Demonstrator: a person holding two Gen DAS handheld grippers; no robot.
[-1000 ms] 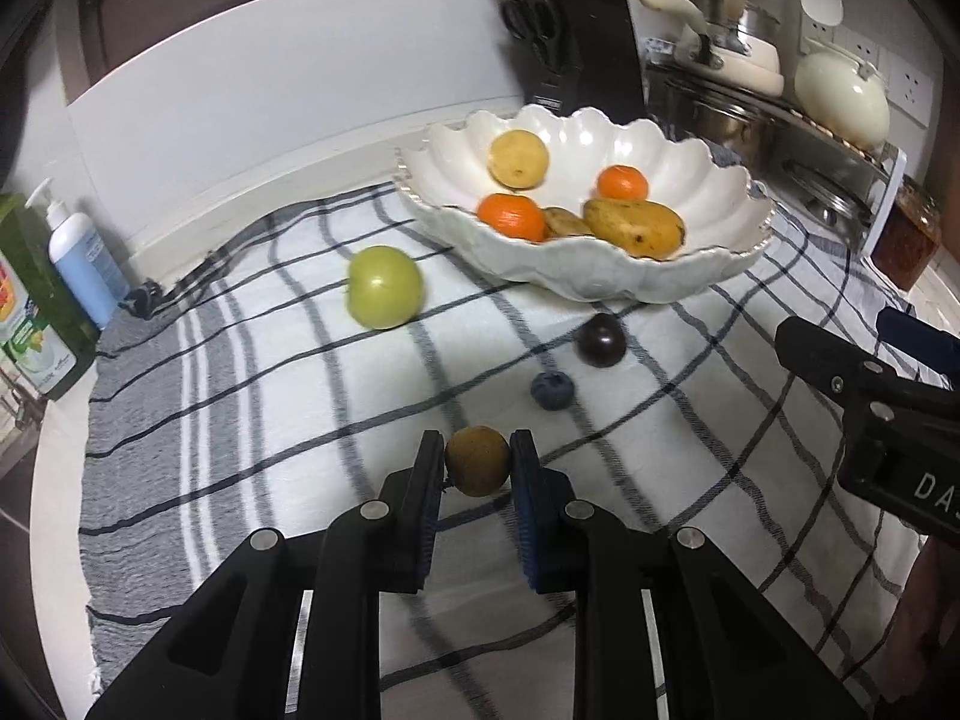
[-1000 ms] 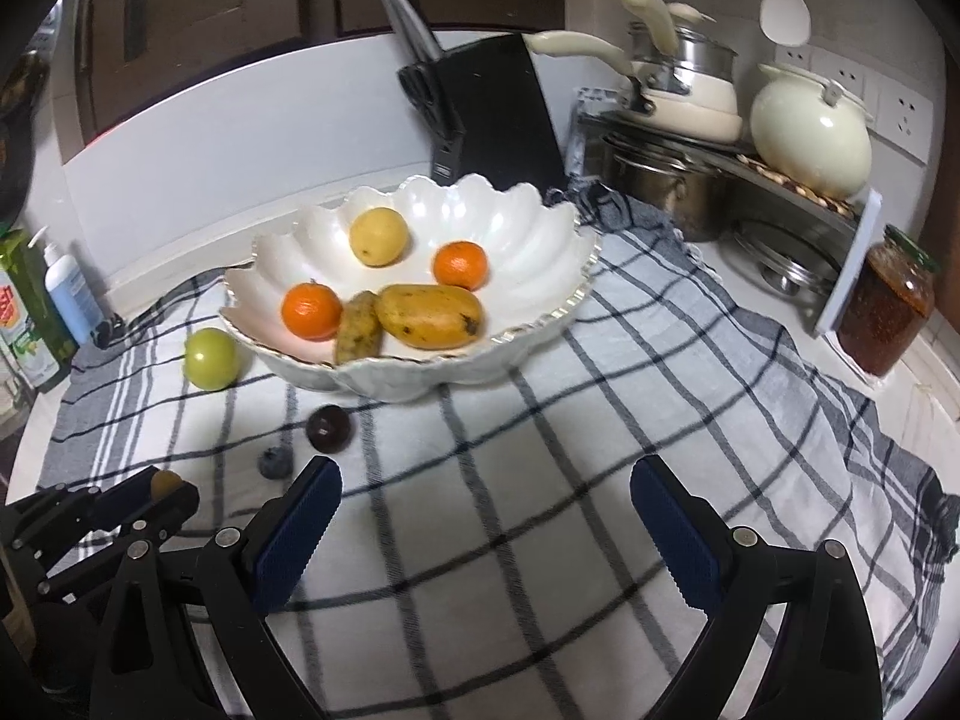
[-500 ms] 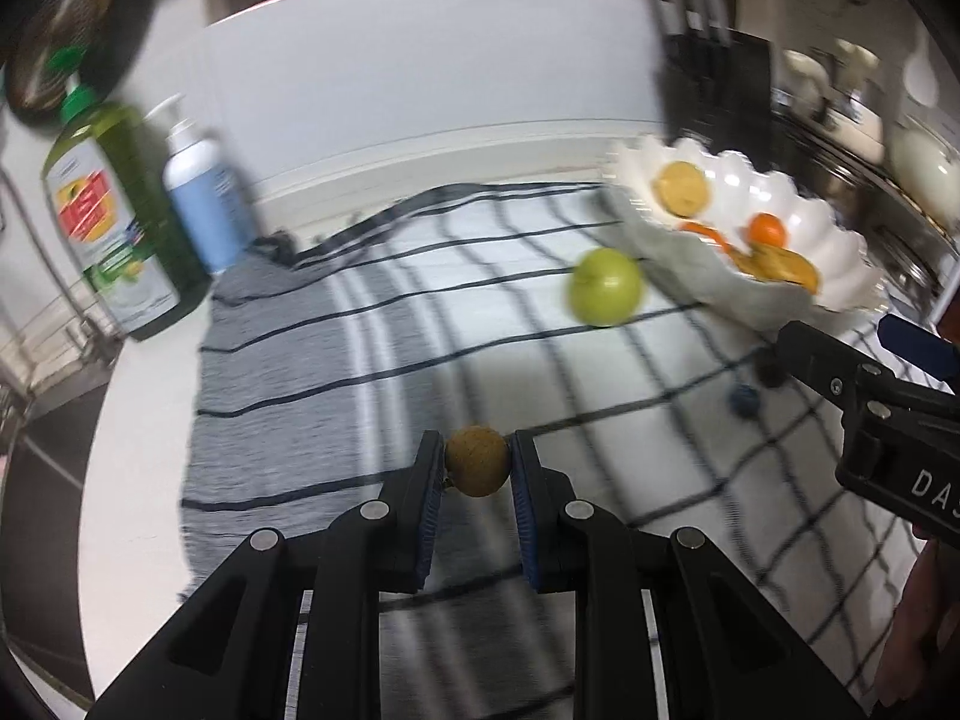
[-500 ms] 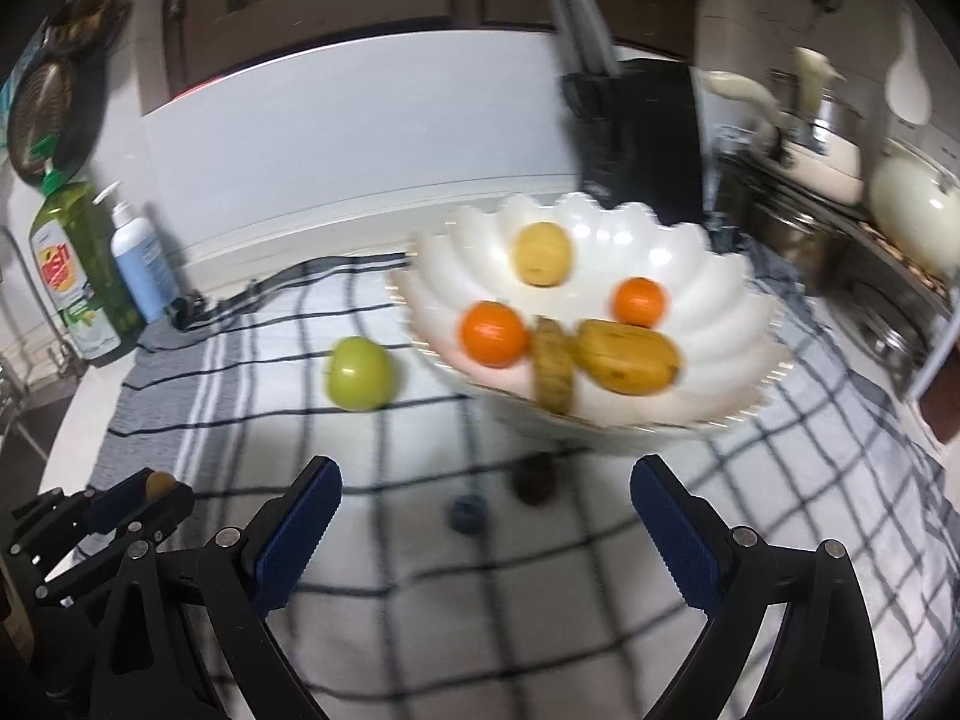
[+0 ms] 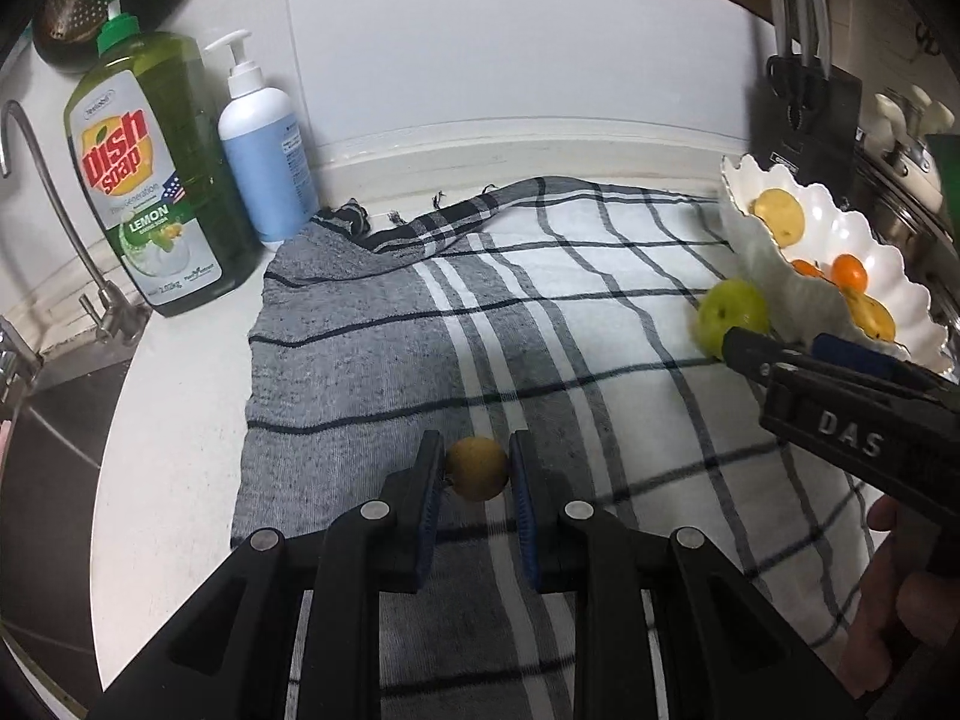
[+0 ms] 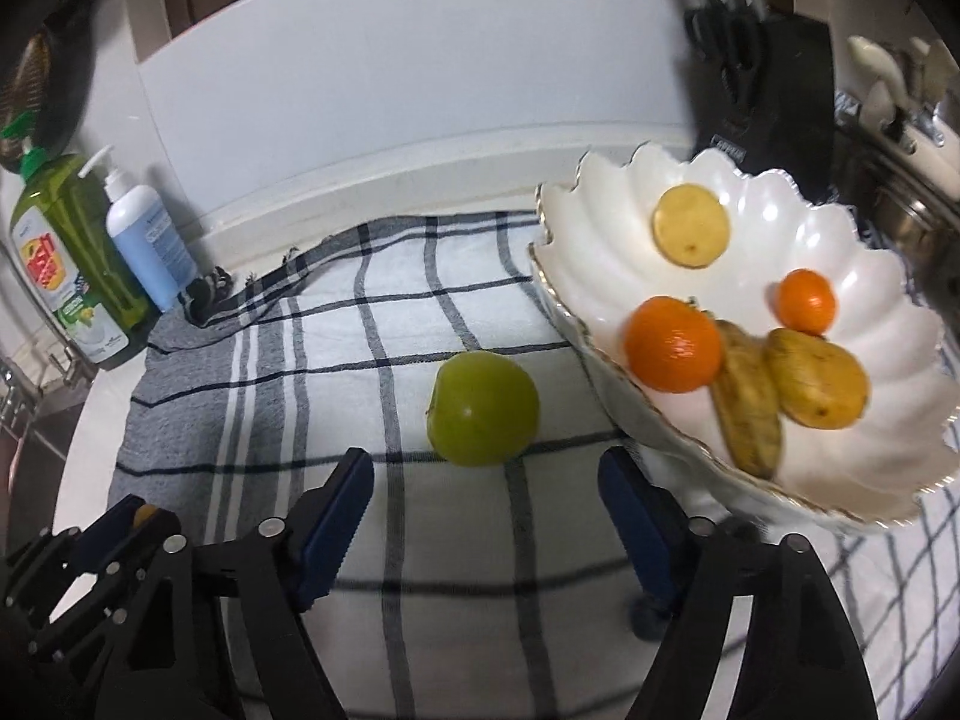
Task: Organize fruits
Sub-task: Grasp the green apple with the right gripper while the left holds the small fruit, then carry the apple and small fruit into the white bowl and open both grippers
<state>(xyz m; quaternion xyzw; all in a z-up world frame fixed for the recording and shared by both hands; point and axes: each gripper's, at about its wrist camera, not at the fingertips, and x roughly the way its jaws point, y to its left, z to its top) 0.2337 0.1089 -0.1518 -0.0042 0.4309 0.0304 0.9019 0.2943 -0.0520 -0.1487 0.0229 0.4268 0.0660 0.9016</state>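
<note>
Left gripper [image 5: 477, 474] clamped on a small brown-yellow fruit [image 5: 477, 468], lower middle of the left view, above the grey part of the cloth [image 5: 360, 372]. Right gripper [image 6: 483, 495] closing, pads not yet touching anything, with the green fruit [image 6: 483, 408] just beyond the tips at frame centre, on the cloth beside the bowl [image 6: 840, 240]. Likely firm, smooth and round, prone to roll or squirt out of a skewed pinch; best taken across the widest part, pads level on opposite sides. Probably light enough for a gentle squeeze; hard pressure could bruise. Bowl, right of frame, scalloped and apparently ceramic, so fragile at the rim. Counted in the right view: five fruits in the bowl (two orange, one pale yellow round, two yellow-brown long), one green on the cloth, one held; two bottles at upper left.
</note>
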